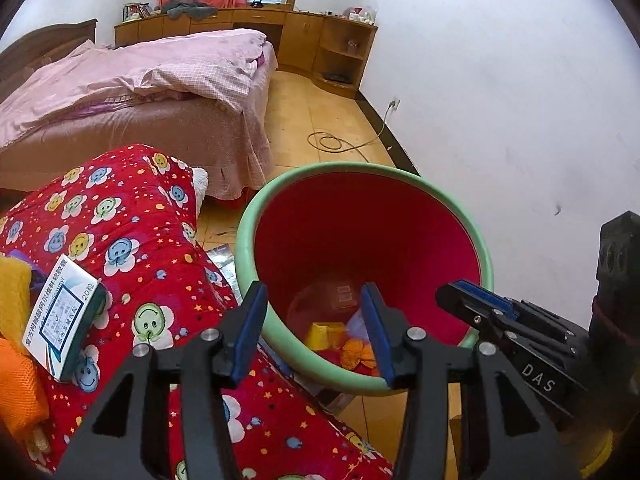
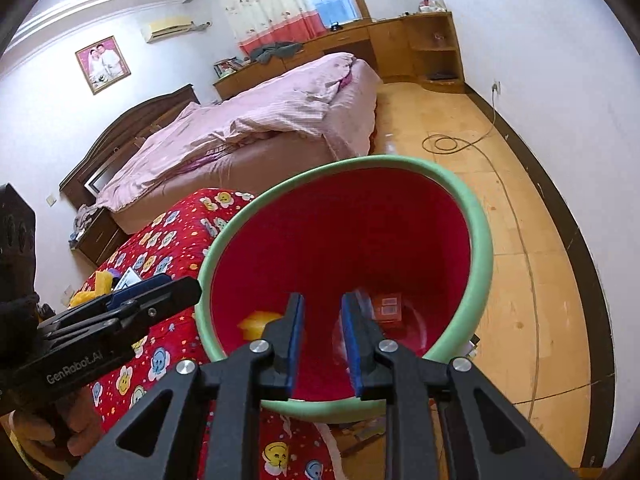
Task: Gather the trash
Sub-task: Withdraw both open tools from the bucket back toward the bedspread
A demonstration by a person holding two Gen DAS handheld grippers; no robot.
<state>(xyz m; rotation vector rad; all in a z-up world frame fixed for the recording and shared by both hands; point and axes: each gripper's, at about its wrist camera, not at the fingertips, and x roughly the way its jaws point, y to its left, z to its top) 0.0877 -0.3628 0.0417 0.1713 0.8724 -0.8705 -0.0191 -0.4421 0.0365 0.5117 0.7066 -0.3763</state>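
Observation:
A red bin with a green rim (image 1: 256, 216) stands on the floor beside a red flowered quilt (image 1: 132, 240); it also shows in the right wrist view (image 2: 480, 232). Yellow, orange and red scraps (image 1: 340, 340) lie at its bottom (image 2: 386, 306). My left gripper (image 1: 314, 320) is open and empty over the bin's near rim. My right gripper (image 2: 322, 336) is open with a narrower gap, empty, above the bin mouth. A white medicine box (image 1: 60, 316) lies on the quilt at the left, next to yellow (image 1: 14, 296) and orange sponges (image 1: 18, 392).
A bed with pink bedding (image 1: 140, 80) stands behind the quilt. Wooden cabinets (image 1: 312, 40) line the far wall. A cable (image 1: 336, 142) coils on the tiled floor near the white wall. Shiny packaging (image 1: 224, 260) lies on the floor between quilt and bin.

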